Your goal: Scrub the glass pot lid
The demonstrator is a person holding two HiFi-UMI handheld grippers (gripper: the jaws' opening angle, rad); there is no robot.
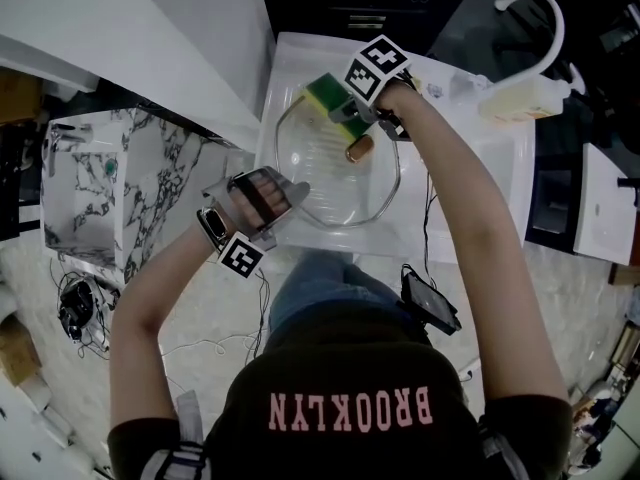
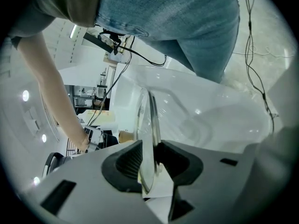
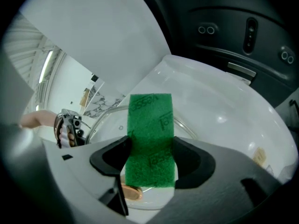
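Glass pot lid [image 1: 330, 183] sat in the white sink [image 1: 470, 183]; its brown knob [image 1: 360, 149] lay just beside the sponge | left gripper [image 2: 150, 158]: jaws were clamped on the lid's near rim; the edge ran between them | right gripper [image 3: 150, 158]: jaws gripped a green sponge [image 3: 149, 120]; the sponge rested against the lid's far part

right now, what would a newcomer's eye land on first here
The green sponge clamped in the right gripper stands out first, sitting at the far edge of the glass pot lid. The left gripper grips the lid's near rim, holding it over the white sink. The lid's copper-coloured knob shows just beside the sponge.
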